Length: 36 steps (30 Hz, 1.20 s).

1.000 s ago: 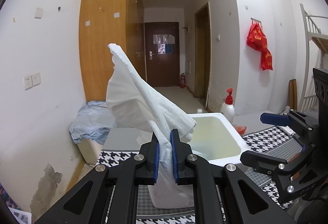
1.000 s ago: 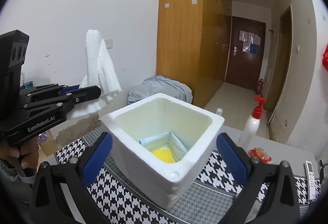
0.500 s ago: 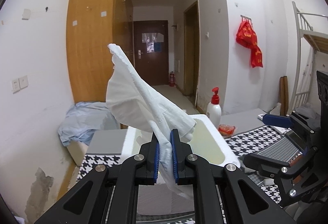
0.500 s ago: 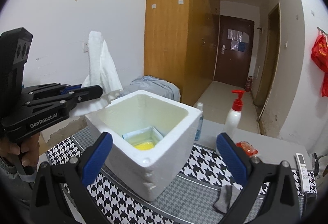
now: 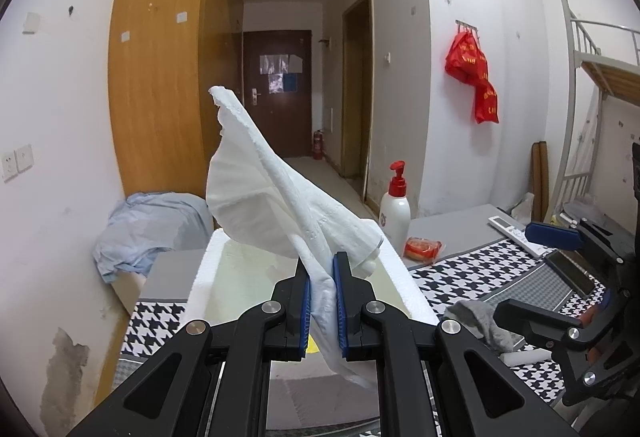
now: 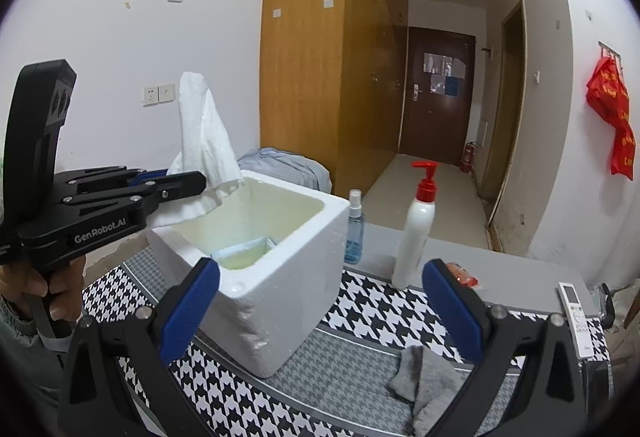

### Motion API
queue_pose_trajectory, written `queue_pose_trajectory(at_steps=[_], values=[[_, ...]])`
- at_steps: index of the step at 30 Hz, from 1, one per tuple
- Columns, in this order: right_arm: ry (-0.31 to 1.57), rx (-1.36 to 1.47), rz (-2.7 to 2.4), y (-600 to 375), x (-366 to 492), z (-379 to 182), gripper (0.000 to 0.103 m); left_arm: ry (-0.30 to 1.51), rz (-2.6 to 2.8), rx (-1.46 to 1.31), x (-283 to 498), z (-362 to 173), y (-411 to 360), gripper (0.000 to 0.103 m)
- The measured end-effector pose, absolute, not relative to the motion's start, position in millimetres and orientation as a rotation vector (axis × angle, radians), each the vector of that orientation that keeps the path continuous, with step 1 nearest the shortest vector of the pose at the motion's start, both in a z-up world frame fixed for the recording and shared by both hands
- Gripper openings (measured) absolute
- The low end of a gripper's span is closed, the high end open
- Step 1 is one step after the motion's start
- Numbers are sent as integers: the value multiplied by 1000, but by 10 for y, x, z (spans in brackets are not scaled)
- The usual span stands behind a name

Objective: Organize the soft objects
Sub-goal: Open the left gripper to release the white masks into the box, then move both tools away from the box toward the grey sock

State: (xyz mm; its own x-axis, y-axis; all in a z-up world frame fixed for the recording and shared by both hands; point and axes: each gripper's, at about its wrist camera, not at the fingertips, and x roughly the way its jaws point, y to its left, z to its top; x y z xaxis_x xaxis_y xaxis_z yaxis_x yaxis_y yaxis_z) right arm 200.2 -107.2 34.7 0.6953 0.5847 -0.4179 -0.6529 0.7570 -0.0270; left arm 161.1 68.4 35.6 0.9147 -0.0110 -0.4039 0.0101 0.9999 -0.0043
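My left gripper (image 5: 322, 265) is shut on a white crumpled cloth (image 5: 280, 205), which sticks up above the jaws and hangs a little below them. In the right wrist view that cloth (image 6: 204, 141) sits over the left rim of an open white foam box (image 6: 296, 257), with the left gripper (image 6: 192, 181) level beside it. Something pale blue and yellow lies on the box's floor. My right gripper (image 6: 322, 273) is open wide with nothing in it, in front of the box. A small grey cloth (image 6: 424, 377) lies on the mat near the right finger.
A houndstooth mat (image 6: 380, 313) covers the table. Behind the box stand a blue spray bottle (image 6: 354, 233) and a red-capped pump bottle (image 6: 416, 233). A red packet (image 5: 422, 247), a remote (image 6: 574, 313) and a phone (image 5: 568, 277) lie to the right. Pale blue fabric (image 5: 148, 225) is heaped beyond the table.
Both grippers have swung to the right, so the box has slid left in both views. The grey cloth and the remote have come into sight. The left grip on the white cloth is unchanged.
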Motion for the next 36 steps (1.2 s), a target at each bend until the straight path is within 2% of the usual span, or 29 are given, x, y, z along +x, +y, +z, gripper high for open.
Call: queue_pose_trajectory(at_steps=[4, 7, 9, 10, 13, 14, 15, 18, 36], values=[[409, -173, 684, -1125, 2036, 320, 103, 426, -18, -3, 1666, 346, 667, 12], [414, -167, 674, -1165, 2047, 301, 103, 441, -8, 1, 1722, 312, 667, 20], [416, -163, 667, -1203, 2059, 289, 103, 448, -2, -5, 1760, 297, 679, 39], [416, -162, 663, -1218, 2061, 281, 103, 448, 2, -10, 1771, 291, 688, 43], [419, -158, 650, -1258, 2075, 269, 103, 444, 19, -19, 1780, 290, 714, 68], [419, -155, 645, -1280, 2079, 267, 103, 442, 22, -22, 1777, 293, 716, 81], [419, -152, 642, -1297, 2080, 268, 103, 434, 27, -28, 1763, 302, 724, 89], [416, -142, 635, -1349, 2083, 275, 103, 417, 37, -32, 1727, 322, 708, 98], [377, -124, 627, -1580, 1918, 376, 103, 375, 37, 0, 1454, 456, 466, 102]])
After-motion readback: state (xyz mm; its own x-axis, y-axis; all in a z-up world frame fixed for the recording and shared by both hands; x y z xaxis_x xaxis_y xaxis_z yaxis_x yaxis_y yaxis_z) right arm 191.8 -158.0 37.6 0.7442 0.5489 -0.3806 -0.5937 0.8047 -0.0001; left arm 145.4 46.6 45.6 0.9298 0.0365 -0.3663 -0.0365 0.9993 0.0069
